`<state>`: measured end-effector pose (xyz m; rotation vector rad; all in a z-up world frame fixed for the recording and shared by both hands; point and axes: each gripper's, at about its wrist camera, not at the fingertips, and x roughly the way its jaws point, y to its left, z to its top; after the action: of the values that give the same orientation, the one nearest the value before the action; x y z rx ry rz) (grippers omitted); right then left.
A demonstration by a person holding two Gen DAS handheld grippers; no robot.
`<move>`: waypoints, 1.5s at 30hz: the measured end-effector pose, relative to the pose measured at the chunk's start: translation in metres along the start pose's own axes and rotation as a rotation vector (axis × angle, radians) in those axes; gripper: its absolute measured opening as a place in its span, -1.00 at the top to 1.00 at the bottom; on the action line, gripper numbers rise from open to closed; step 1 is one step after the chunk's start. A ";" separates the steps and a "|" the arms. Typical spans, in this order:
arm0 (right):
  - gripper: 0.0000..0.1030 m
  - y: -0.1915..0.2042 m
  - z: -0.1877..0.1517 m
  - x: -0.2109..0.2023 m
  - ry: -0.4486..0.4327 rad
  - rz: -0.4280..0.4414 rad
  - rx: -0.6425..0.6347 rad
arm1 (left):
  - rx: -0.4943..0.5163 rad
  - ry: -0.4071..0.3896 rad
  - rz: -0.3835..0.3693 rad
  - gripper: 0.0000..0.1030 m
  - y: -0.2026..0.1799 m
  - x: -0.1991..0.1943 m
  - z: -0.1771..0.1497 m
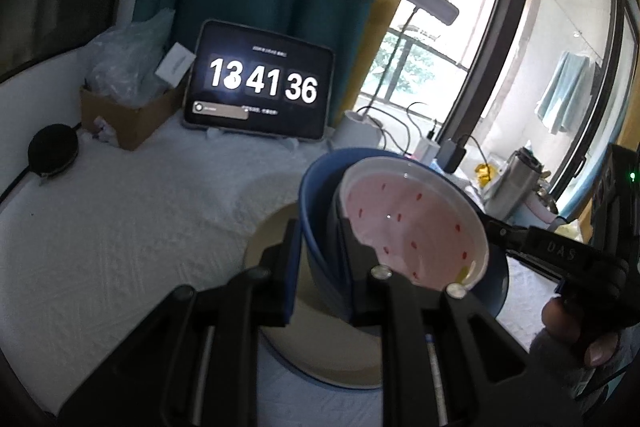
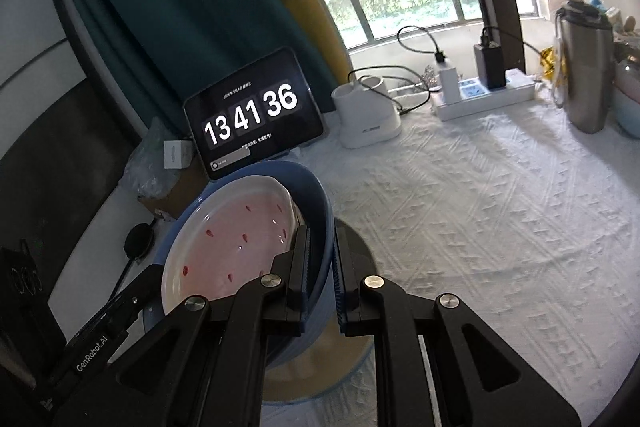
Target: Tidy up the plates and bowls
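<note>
A blue bowl (image 1: 316, 211) holds a white bowl with a pink inside and red flecks (image 1: 412, 223). Both are held tilted just above a beige plate (image 1: 276, 239) on the white tablecloth. My left gripper (image 1: 320, 267) is shut on the blue bowl's rim, one finger outside, one inside. My right gripper (image 2: 322, 267) is shut on the opposite rim of the blue bowl (image 2: 320, 211), with the pink bowl (image 2: 236, 243) to its left and the beige plate (image 2: 352, 347) below. The right gripper's body shows at the right of the left wrist view (image 1: 560, 255).
A tablet clock (image 1: 260, 83) stands at the back. A cardboard box with plastic bags (image 1: 128, 107) and a round black pouch (image 1: 54, 151) lie at the left. A white lamp base (image 2: 368, 115), power strip with chargers (image 2: 484, 95) and steel tumbler (image 2: 588, 67) stand at the right.
</note>
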<state>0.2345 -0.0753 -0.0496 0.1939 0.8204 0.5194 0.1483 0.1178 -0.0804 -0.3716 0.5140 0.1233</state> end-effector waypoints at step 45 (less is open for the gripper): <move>0.55 0.006 -0.015 0.018 -0.032 -0.211 -0.157 | 0.103 -0.047 0.115 0.46 -0.013 0.011 -0.007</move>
<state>0.2315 -0.0612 -0.0695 -0.0287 0.7549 0.3782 0.1571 0.1037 -0.0873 -0.2384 0.4931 0.2157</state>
